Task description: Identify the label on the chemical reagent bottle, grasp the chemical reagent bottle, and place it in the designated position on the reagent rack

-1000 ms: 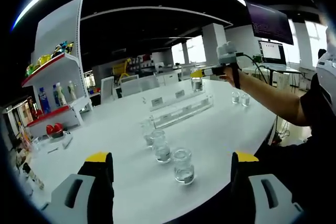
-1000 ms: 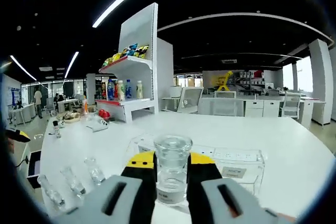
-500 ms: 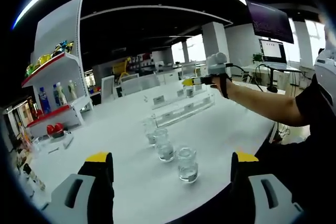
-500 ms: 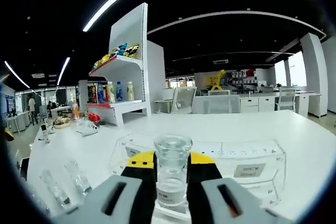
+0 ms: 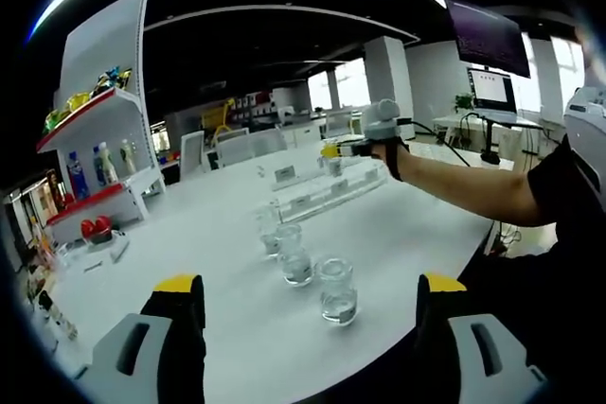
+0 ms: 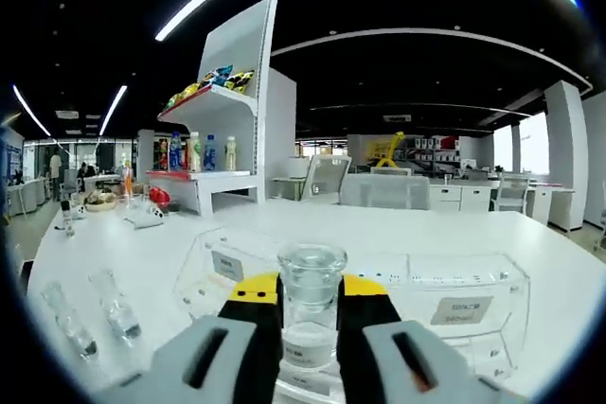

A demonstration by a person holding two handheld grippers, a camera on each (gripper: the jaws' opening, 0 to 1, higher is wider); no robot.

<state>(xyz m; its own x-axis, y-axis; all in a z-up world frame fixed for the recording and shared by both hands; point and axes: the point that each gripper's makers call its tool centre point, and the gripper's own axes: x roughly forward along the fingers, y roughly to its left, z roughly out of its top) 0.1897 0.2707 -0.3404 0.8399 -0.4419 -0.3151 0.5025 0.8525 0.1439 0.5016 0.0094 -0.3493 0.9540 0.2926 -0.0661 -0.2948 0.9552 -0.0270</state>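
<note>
In the right gripper view my right gripper [image 6: 310,309] is shut on a clear glass reagent bottle [image 6: 310,314] with a white label, held upright just in front of the clear acrylic reagent rack [image 6: 454,295] with its small label cards. In the left gripper view that same right gripper [image 5: 333,149] reaches over the rack [image 5: 327,191], held by a person's arm [image 5: 454,186]. My left gripper [image 5: 308,290] stands open low over the table, nothing between its jaws. Three clear bottles [image 5: 336,290] stand in a row ahead of it.
A white round table [image 5: 189,262] carries everything. A white shelf unit [image 5: 99,130] with drinks and snacks stands at the far left. Two small bottles [image 6: 114,300] stand at the left in the right gripper view. Monitors [image 5: 492,92] and desks are at the back right.
The right gripper has carried its bottle down and closer to the rack, which now looms larger in its view. The left gripper has stayed open and nearly still.
</note>
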